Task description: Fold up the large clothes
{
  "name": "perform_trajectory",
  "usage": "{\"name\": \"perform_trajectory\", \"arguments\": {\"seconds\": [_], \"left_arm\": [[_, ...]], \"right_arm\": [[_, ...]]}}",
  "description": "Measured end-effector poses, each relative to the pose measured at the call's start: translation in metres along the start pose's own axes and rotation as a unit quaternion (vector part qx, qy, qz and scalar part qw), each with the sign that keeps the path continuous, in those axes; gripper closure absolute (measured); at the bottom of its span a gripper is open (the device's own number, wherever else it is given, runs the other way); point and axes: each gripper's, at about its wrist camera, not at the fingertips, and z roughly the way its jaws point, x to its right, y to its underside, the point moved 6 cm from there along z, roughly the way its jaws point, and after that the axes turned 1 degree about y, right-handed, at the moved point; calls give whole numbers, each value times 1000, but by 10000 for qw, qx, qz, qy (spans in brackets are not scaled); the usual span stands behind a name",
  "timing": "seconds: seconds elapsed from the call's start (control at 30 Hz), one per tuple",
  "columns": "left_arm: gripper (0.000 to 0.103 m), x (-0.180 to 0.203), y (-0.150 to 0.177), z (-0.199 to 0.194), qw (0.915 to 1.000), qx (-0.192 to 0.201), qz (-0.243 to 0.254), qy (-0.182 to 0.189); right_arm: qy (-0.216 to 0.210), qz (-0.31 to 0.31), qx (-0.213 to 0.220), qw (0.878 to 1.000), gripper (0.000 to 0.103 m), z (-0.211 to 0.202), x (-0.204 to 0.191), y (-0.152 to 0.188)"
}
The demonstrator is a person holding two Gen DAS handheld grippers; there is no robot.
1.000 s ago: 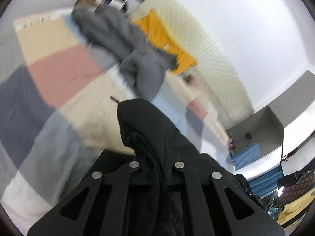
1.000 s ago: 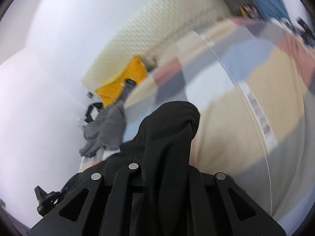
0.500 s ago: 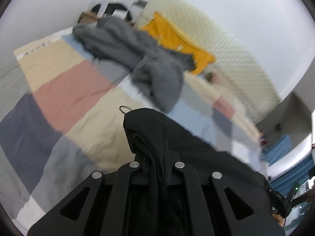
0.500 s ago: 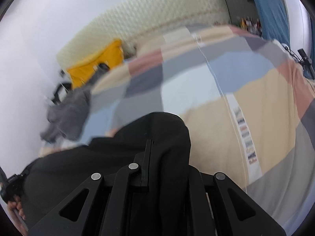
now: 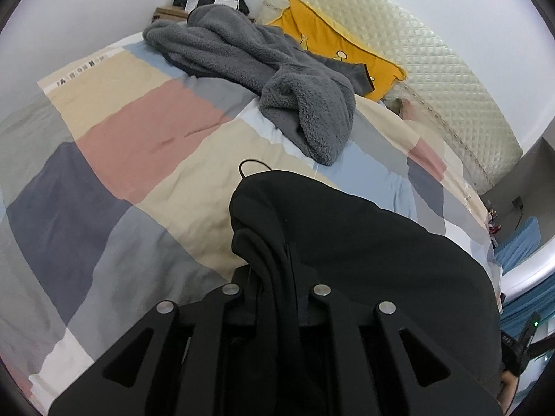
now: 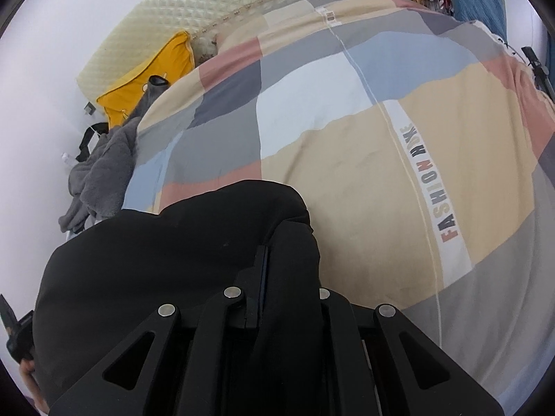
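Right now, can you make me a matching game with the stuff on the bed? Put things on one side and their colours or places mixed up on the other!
Things:
1. black garment
2. fluffy blanket
3. pillow
4. headboard

Clues:
A. cream and quilted, against the wall
B. yellow, leaning at the head of the bed
C. pinched in both the left hand-held gripper and right hand-held gripper
D. grey, heaped on the patchwork cover

Pairs: 1-C, 2-D, 3-B, 4-A
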Motion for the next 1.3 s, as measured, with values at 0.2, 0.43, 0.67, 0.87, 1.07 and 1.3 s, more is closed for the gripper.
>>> {"name": "perform_trajectory", "arguments": {"seconds": [0.2,0.43,0.67,0.87,1.07,1.3], "left_arm": [[77,1,1,-17,9996,2,58,277],[28,23,5,-67,9977,263,521,345],[28,67,6,-146,9903,675,1110,498],[22,117,1,-233,9735,1365,1684,731],[14,152,16,-309,9500,1783,2090,1484],[2,153,53,-345,9426,2013,2321,1307]], "right_arm": [[-287,245,10,9993,68,-23,1,7],[-397,254,443,9979,40,-81,-15,12],[-331,-477,1492,9871,40,-195,-68,5],[-529,-1202,2334,9635,40,-298,-128,10],[-868,-1710,2953,9360,40,-388,-172,40],[-939,-1868,3208,9238,38,-424,-180,91]]}}
